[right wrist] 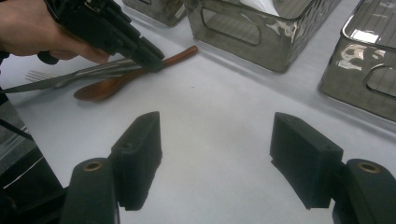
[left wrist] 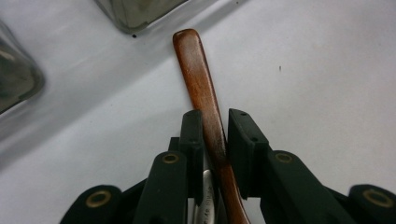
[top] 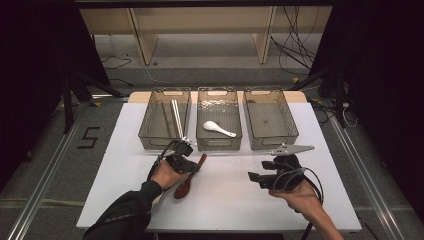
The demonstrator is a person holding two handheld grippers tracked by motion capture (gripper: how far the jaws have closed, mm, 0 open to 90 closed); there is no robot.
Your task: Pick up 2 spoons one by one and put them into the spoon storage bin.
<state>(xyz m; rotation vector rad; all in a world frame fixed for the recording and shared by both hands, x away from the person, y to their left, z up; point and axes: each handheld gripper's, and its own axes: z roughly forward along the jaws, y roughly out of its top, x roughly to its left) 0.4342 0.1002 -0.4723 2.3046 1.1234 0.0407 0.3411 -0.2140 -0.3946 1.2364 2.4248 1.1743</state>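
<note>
The left gripper [left wrist: 215, 122] has its jaws drawn close around the handle of a wooden spoon [left wrist: 204, 93]. The left pad lies against the wood; a thin gap shows at the right pad, so a firm pinch cannot be confirmed. The spoon's bowl is hidden below the jaws in the left gripper view, and a metal piece [left wrist: 204, 196] beneath them is cut off there. In the right gripper view it reads as a fork [right wrist: 70, 77] lying along the spoon, its far end out of frame at 9 o'clock.

In the high view the spoon [top: 187, 182] lies on the white table [top: 225, 205], at 6 o'clock from the left bin [top: 165, 119], with the left hand [top: 165, 174] over it. Three smoked plastic bins stand in a row at 12 o'clock; the middle bin [top: 219, 118] holds a white spoon [top: 218, 128], and pale sticks [top: 176, 117] lie in the left bin. The floor beyond is grey, with cables and a wooden frame.

The right gripper [right wrist: 217, 158] hovers spread wide over bare table, holding nothing.
</note>
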